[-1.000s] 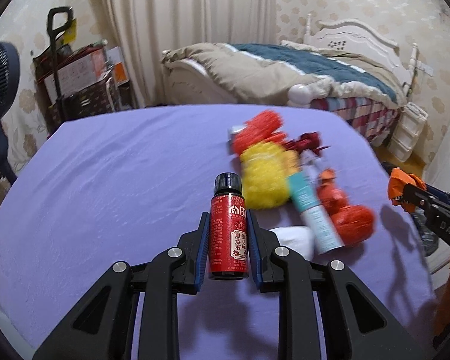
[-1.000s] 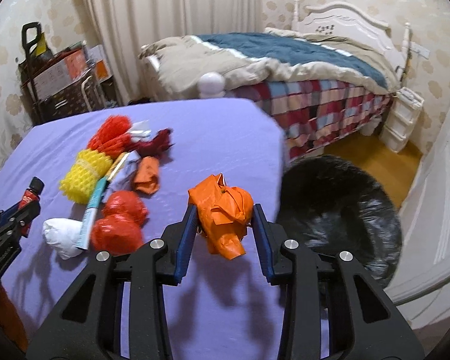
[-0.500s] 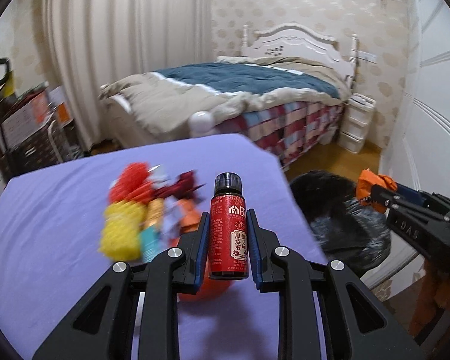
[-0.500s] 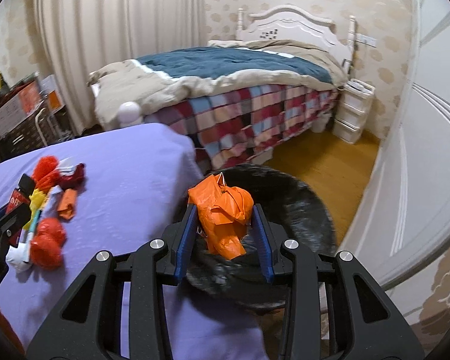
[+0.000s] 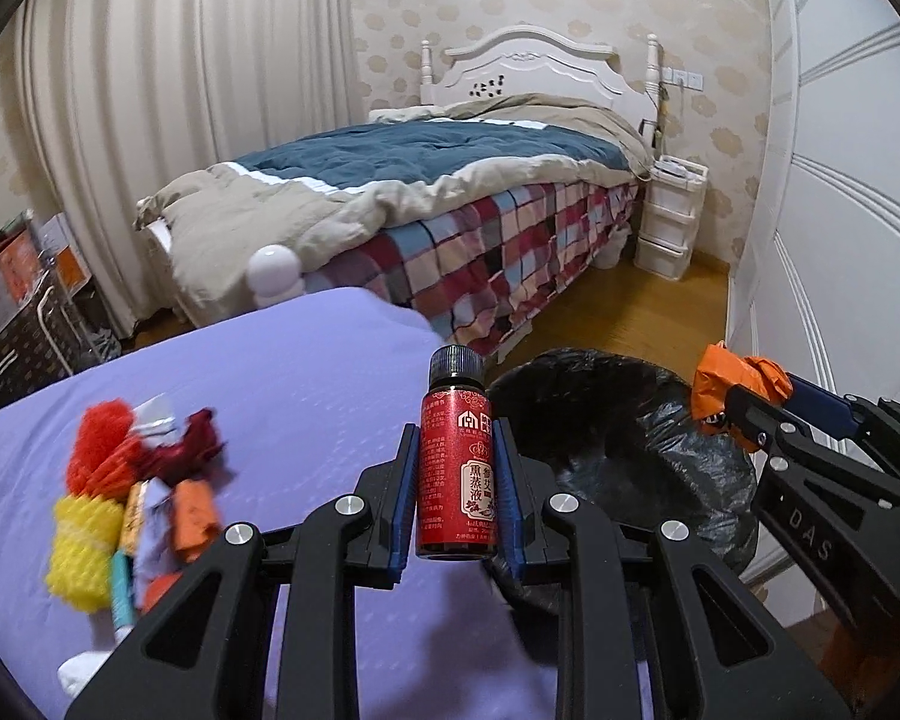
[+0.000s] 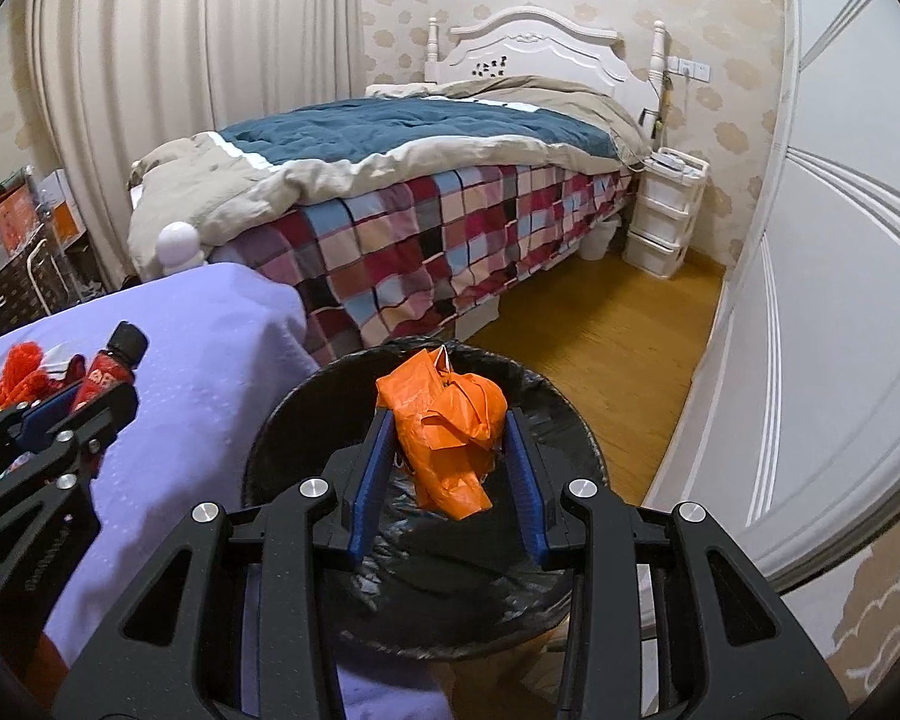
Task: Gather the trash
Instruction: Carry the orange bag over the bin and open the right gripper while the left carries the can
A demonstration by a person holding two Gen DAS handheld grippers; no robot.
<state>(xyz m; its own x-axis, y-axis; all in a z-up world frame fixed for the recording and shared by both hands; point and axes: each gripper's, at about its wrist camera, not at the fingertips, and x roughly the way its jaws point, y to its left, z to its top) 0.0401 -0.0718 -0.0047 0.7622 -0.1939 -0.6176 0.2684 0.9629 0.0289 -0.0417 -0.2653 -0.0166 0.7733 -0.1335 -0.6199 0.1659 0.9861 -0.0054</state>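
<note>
My left gripper [image 5: 456, 468] is shut on a small red bottle [image 5: 456, 474] with a black cap, held upright over the right edge of the purple table [image 5: 282, 396]. Just right of it stands a bin lined with a black bag [image 5: 618, 438]. My right gripper [image 6: 445, 450] is shut on a crumpled orange plastic bag [image 6: 447, 432] and hangs over the mouth of the bin [image 6: 558, 606]. The left wrist view shows the right gripper [image 5: 732, 396] with the orange bag [image 5: 732, 375] at the bin's right side. From the right wrist I see the left gripper [image 6: 99, 390] and its bottle [image 6: 111, 366].
A heap of trash lies on the table's left part: red netting [image 5: 99, 444], yellow netting [image 5: 84, 546], an orange wrapper [image 5: 193, 510], a tube and white paper. Beyond are a bed with a checked cover [image 5: 480, 252], a white drawer unit [image 5: 669, 222], wooden floor and a white wardrobe door [image 6: 840, 300].
Both grippers have swung right from over the table toward the bin. The orange bag is now above the bin's opening and the bottle has reached the table's right edge.
</note>
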